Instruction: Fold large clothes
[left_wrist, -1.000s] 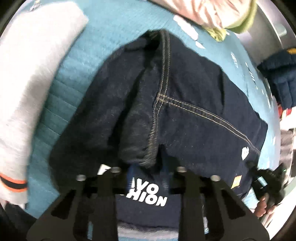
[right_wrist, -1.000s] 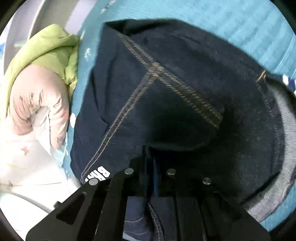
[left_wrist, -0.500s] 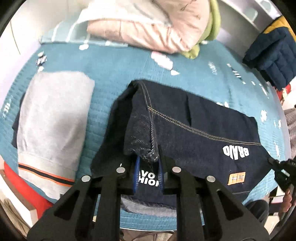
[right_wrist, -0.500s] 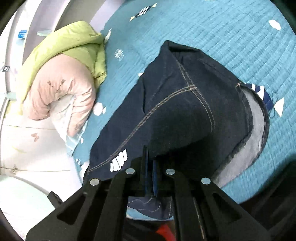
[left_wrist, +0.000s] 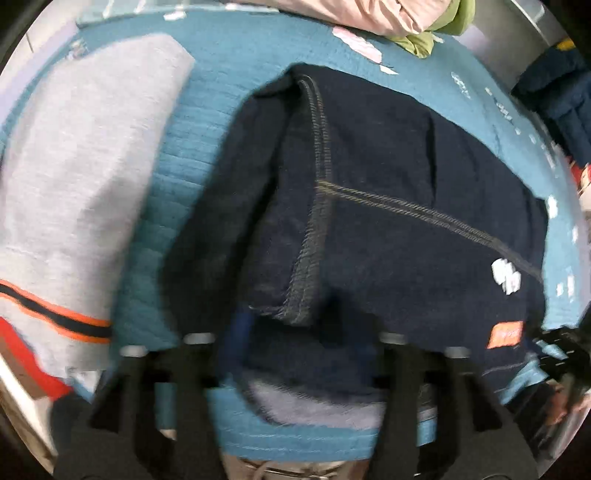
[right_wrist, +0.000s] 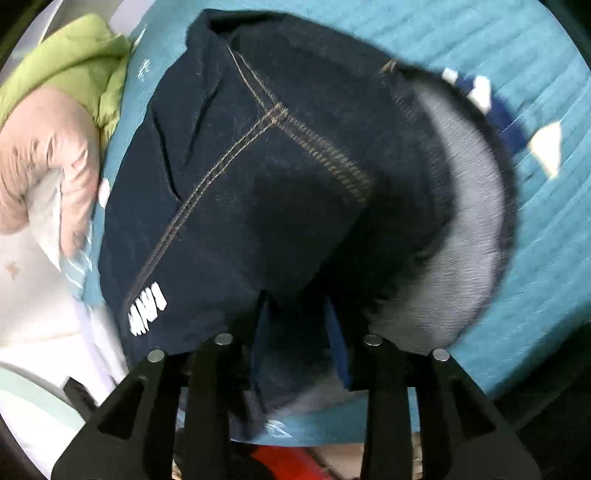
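In the left wrist view, the left gripper (left_wrist: 295, 347) is seen at six o'clock with its jaws spread wide and opening; the near edge of the folded dark denim garment (left_wrist: 388, 206) lies between the fingers, but no pad is pressed on it. The garment is laid folded on the teal quilted bedspread (left_wrist: 199, 155), filling the middle of the view, with a double-stitched seam run from the centre toward three o'clock. A white printed mark and an orange label are seen on it at about four o'clock. A grey garment with an orange and dark stripe (left_wrist: 74, 177) is spread at nine o'clock, just beside the denim and apart from it. At twelve o'clock a pink and green bundle of bedding (left_wrist: 399, 18) is found, and at two o'clock a dark blue padded item (left_wrist: 554, 96).

In the right wrist view, the right gripper (right_wrist: 299, 343) is seen at six o'clock, its jaws parted and opening, with denim between the blue pads; contact cannot be made out through the blur. The garment's pale inner side is turned out at three o'clock.
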